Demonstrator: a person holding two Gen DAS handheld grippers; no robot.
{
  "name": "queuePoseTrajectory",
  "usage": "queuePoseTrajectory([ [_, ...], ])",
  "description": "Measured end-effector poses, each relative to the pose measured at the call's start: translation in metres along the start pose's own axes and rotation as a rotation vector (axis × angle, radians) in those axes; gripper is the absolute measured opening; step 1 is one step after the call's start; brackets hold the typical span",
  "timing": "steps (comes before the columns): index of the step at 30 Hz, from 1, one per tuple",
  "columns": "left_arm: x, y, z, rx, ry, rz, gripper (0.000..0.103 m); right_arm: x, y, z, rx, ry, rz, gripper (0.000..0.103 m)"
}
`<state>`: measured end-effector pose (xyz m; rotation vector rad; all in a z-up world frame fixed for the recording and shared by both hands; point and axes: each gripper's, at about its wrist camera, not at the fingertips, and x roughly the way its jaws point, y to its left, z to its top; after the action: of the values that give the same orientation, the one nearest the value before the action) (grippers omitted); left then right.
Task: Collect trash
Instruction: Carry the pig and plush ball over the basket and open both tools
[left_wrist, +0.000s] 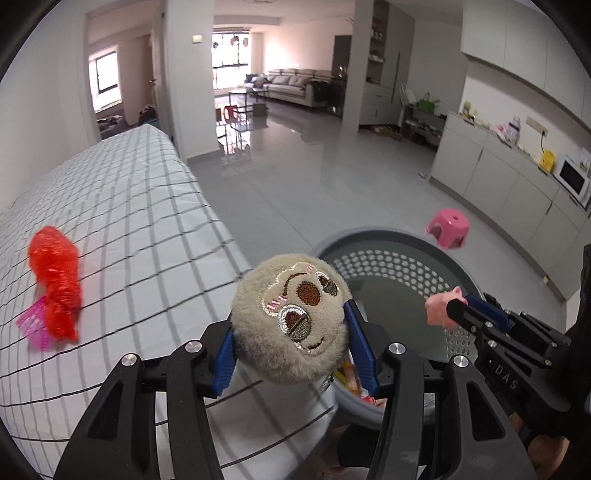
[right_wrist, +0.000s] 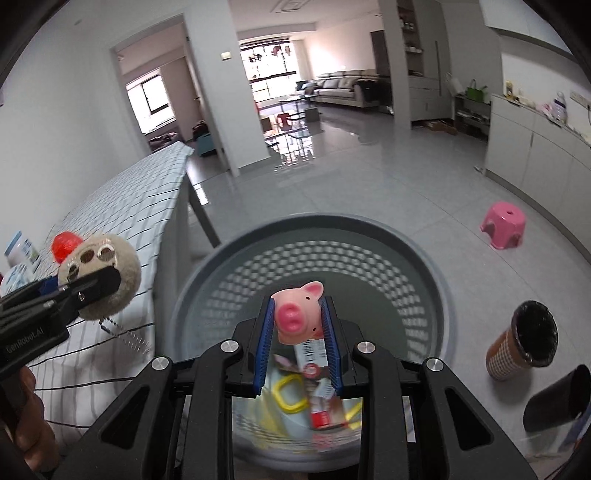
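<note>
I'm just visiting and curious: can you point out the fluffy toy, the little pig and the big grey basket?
fluffy toy (left_wrist: 295, 317), left wrist view, on its embroidered face.
little pig (right_wrist: 295, 314), right wrist view, on its snout.
grey basket (right_wrist: 369, 225), right wrist view, on its far rim.

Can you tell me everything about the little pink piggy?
The pink pig is a small toy head that looks like smooth, shiny rubber. It has a big darker pink snout with two nostrils, tiny black dot eyes and one pointed ear sticking up. The right gripper holds it, squeezed between the two blue-padded fingers, with its snout facing the camera. It hangs above the grey basket and does not touch it. Its back is hidden.
</note>
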<state>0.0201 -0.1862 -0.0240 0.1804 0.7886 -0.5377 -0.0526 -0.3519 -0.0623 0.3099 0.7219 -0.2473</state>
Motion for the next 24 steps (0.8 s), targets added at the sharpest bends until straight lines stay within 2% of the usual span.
queuePoseTrajectory([
  [15,0.054,-0.039,0.004,0.055,0.092,-0.035,0.052,0.019,-0.038,-0.002,0.053,0.027,-0.02,0.025],
  [24,0.065,-0.046,0.0,0.074,0.117,-0.051,0.053,0.027,-0.036,-0.003,0.051,0.047,-0.006,0.025],
])
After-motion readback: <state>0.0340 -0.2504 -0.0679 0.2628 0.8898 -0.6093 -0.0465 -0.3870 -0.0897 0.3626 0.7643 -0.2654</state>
